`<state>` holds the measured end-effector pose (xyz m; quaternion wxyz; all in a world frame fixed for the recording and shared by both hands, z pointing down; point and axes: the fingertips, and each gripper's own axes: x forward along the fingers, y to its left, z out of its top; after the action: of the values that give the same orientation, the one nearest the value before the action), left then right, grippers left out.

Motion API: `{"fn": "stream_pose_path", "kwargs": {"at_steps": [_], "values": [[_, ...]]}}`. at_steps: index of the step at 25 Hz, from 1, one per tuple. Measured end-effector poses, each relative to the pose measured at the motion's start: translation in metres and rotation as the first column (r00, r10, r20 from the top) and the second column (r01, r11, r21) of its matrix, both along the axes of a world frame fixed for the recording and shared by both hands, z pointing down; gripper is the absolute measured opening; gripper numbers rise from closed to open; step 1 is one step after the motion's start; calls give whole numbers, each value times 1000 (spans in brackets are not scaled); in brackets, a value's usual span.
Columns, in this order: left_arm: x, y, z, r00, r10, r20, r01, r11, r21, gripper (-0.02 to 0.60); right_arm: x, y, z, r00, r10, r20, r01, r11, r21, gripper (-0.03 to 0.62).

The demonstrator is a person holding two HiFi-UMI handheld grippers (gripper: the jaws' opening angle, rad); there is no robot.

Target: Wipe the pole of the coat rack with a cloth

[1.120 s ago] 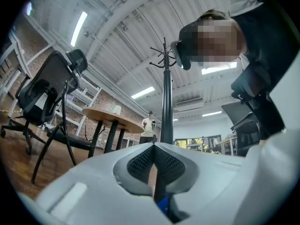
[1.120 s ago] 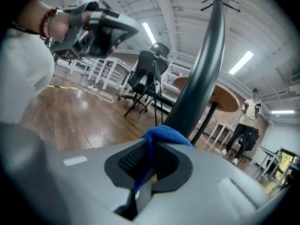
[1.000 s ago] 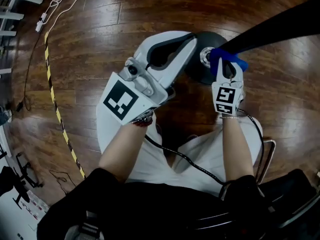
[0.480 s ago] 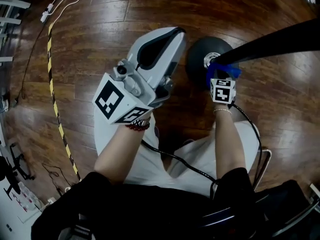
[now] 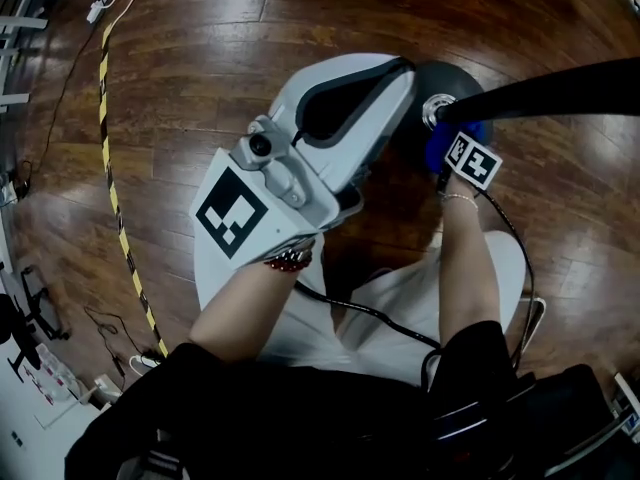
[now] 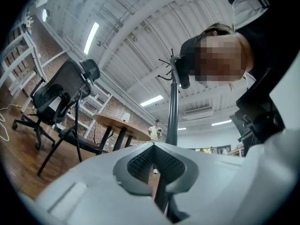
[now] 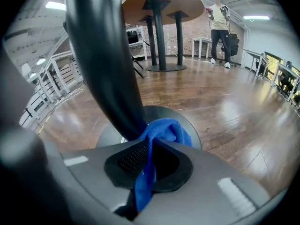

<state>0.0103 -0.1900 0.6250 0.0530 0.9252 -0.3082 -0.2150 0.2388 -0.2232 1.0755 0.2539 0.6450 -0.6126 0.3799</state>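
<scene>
my right hand-held gripper (image 7: 149, 146) pinches the blue cloth (image 7: 165, 128) tight so i can press it on the pole (image 7: 105, 55), low down near the pole's round base (image 7: 110, 136). my left hand-held gripper (image 6: 153, 146) is closed on nothing, just beside the pole, i think to keep clear.

Cloth (image 7: 161, 128) lower on pole (image 7: 103, 55)

No words, labels, brands, numbers or signs can be read anywhere in these views.
</scene>
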Motion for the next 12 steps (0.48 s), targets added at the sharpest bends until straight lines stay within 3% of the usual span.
{"fn": "stream_pose_path", "kwargs": {"at_steps": [6,12], "values": [[9,5,5,999,20,48,-21,1000,16,-6,-2,-7,-41,990,30,139,-57,980,193,18],[22,3,20,984,25,176,-37,997,67,-6,-14,2,-92,983,-112,147,57,941,333,18]]}}
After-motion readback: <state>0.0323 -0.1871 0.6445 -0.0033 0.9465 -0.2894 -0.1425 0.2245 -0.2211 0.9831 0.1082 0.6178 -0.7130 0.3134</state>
